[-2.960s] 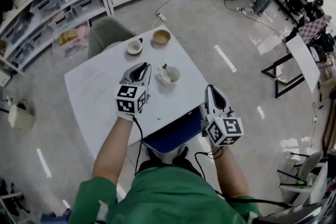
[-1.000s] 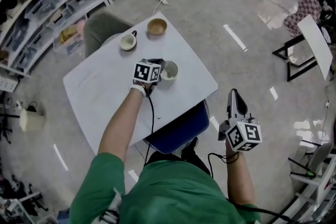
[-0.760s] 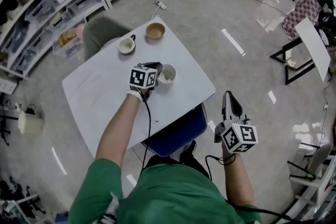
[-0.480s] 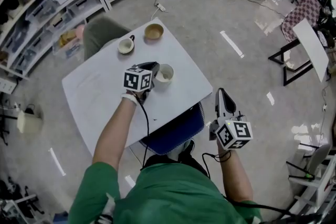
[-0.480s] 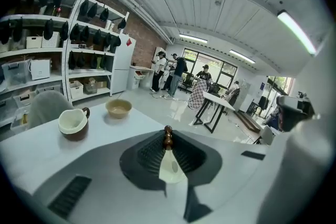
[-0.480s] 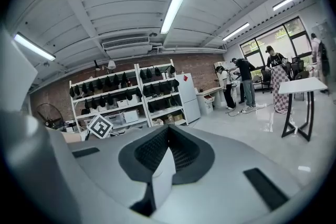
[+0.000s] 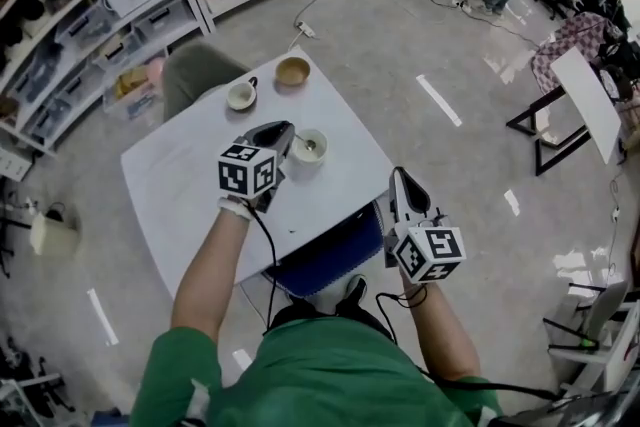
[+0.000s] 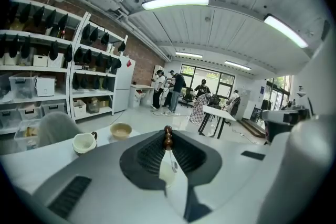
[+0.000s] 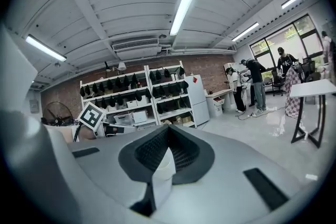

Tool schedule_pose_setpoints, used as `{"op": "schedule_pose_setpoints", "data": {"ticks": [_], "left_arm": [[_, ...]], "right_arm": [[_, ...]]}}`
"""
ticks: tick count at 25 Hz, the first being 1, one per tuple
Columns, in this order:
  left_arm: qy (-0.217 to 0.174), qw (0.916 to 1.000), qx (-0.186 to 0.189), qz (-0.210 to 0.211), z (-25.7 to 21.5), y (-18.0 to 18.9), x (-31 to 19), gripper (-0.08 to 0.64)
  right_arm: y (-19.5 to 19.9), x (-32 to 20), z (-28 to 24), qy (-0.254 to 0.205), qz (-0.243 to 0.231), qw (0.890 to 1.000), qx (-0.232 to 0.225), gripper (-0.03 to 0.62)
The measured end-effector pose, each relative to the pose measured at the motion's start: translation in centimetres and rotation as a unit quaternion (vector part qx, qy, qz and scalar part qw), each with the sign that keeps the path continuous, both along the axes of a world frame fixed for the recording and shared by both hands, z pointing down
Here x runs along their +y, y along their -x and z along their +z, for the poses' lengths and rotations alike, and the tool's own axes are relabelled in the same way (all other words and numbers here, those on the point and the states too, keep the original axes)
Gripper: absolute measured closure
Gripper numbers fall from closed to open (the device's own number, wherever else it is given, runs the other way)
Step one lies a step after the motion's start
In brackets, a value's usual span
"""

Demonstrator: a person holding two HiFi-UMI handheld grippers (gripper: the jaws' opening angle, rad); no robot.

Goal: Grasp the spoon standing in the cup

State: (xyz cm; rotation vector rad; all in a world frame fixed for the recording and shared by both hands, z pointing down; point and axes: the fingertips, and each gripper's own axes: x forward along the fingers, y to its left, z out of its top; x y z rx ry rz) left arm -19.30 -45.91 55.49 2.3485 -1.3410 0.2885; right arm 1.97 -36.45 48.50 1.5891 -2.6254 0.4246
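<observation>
My left gripper (image 7: 286, 129) hangs above the white table (image 7: 190, 195), just left of the white cup (image 7: 308, 147). It is shut on the spoon (image 8: 168, 139). In the left gripper view the spoon's brown beaded handle end sticks up between the closed jaws, and its shiny stem runs down behind them. The cup is hidden in that view, and the head view shows the spoon too small to make out. My right gripper (image 7: 400, 179) is shut and holds nothing, off the table's near right corner.
A second white cup (image 7: 242, 95) and a wooden bowl (image 7: 293, 71) stand at the table's far edge. A grey chair (image 7: 200, 67) is behind the table and a blue seat (image 7: 330, 250) in front. Shelves (image 7: 90, 5) line the far wall. People stand at the far right.
The left gripper has lifted up and away from the cup with the spoon in its jaws. The right gripper has drifted left toward the table's near corner.
</observation>
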Motion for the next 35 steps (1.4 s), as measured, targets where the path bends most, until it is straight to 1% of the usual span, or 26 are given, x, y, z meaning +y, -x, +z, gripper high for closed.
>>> {"op": "schedule_pose_setpoints", "data": {"ticks": [4,7,14,19,26,35], "left_arm": [[-0.038,0.9993,0.001,-0.003,-3.5,-0.2,2.2,0.506],[-0.064,0.9979,0.008,-0.008,-5.9,-0.2,3.6,0.506],[-0.104,0.9935,0.033,-0.032,-9.9,0.2,7.3,0.506],[-0.137,0.9888,0.030,-0.049,-12.7,0.3,9.6,0.506],[-0.198,0.9776,0.014,-0.071,-17.2,0.6,12.5,0.506],[-0.258,0.9597,0.014,-0.111,-21.1,2.0,15.5,0.506]], "right_arm": [[0.9,1.2,-1.1,-0.011,-0.015,1.000,0.004,0.571],[1.6,1.6,-1.8,-0.020,-0.024,1.000,0.005,0.570],[2.8,3.3,-3.3,-0.032,-0.040,0.999,0.007,0.569],[3.5,4.2,-5.0,-0.046,-0.049,0.998,0.007,0.569],[4.4,5.0,-7.8,-0.075,-0.058,0.995,0.006,0.570],[4.2,5.6,-10.7,-0.113,-0.064,0.992,0.000,0.570]]}}
